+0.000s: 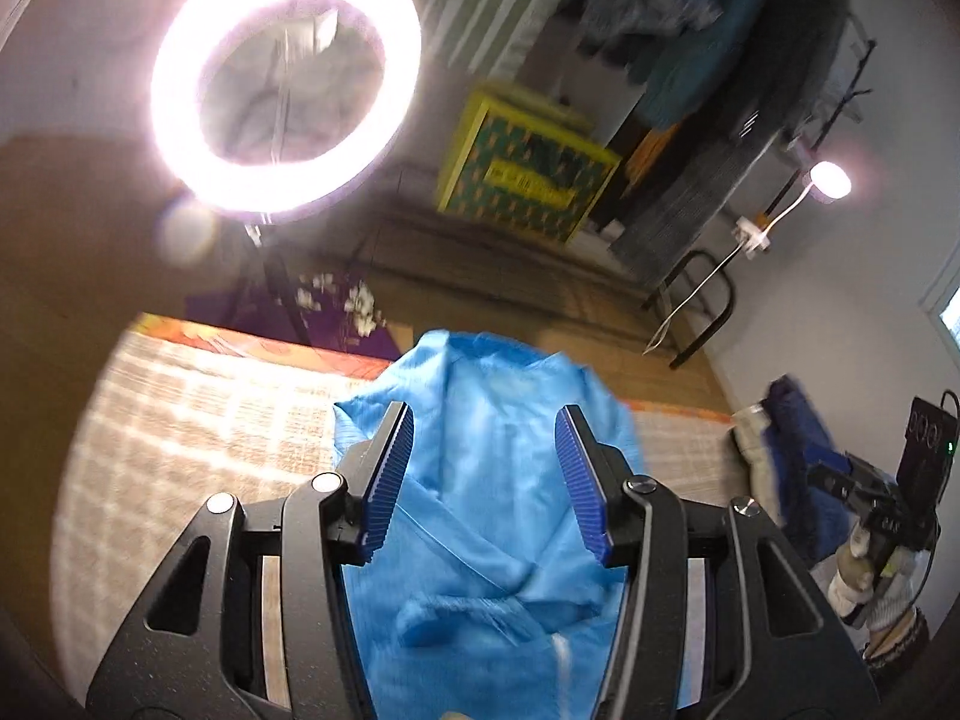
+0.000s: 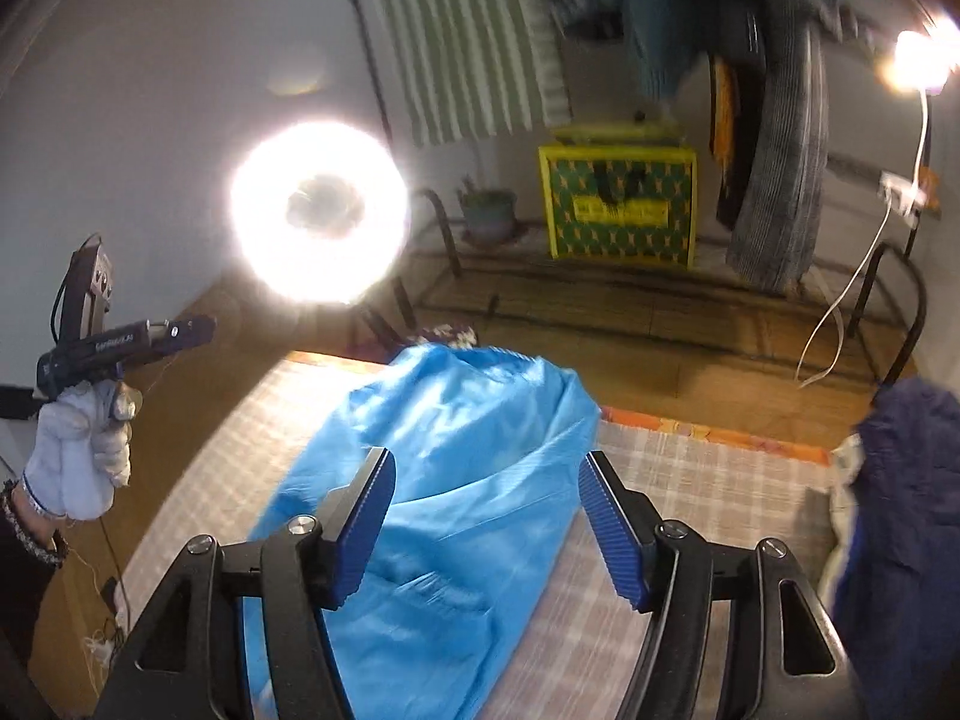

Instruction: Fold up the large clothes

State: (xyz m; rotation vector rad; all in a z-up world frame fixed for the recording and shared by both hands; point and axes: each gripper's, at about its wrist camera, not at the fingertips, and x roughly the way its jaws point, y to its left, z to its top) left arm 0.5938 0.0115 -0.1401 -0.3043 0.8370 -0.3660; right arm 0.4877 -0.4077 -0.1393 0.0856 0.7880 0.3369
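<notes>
Reading labels first: I can make out no legible writing on the yellow-green box (image 2: 618, 210), and the white lettering on my left gripper (image 2: 186, 330) is blurred. My blue garment (image 2: 432, 480) lies crumpled and glossy on the checked bed cover (image 2: 720, 498), reaching its far edge. A dark blue cloth (image 2: 906, 510) sits at the right edge. My gloved left hand (image 2: 78, 456) holds its tool raised beside the bed. Left gripper (image 1: 485, 480) and right gripper (image 2: 487, 516) both hang spread wide above the garment, grasping nothing.
</notes>
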